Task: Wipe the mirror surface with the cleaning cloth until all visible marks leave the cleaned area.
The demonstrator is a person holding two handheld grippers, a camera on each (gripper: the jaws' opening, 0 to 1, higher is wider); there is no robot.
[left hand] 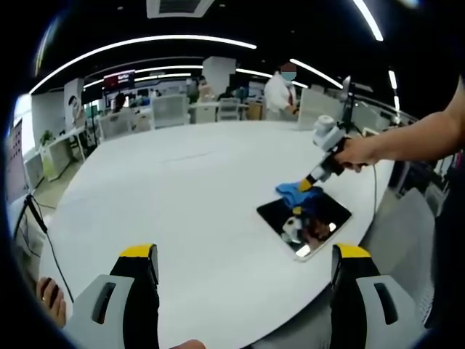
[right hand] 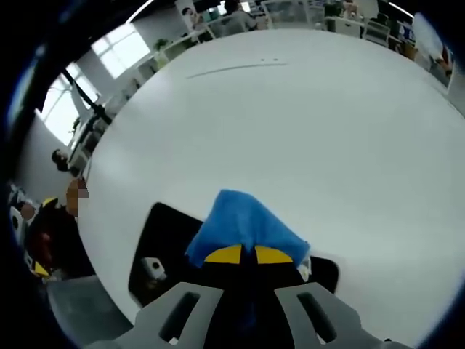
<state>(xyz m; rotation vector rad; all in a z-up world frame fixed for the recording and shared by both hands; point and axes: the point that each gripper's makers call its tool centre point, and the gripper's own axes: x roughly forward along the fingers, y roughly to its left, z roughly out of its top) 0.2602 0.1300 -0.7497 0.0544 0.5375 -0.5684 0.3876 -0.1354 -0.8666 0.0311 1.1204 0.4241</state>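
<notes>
So you've got one blue cleaning cloth and one dark rectangular mirror with rounded corners, both on the big white oval table. The mirror lies flat near the table's edge. Your right tool has its two yellow-tipped jaws pinched together on the cloth, pressing it down on the far end of the mirror; in the left gripper view you can see that tool held by your hand, cloth bunched under it. Your left tool is spread wide with nothing in it, hanging back over the table's near edge, well apart from the mirror. The mirror shows a few bright reflections.
</notes>
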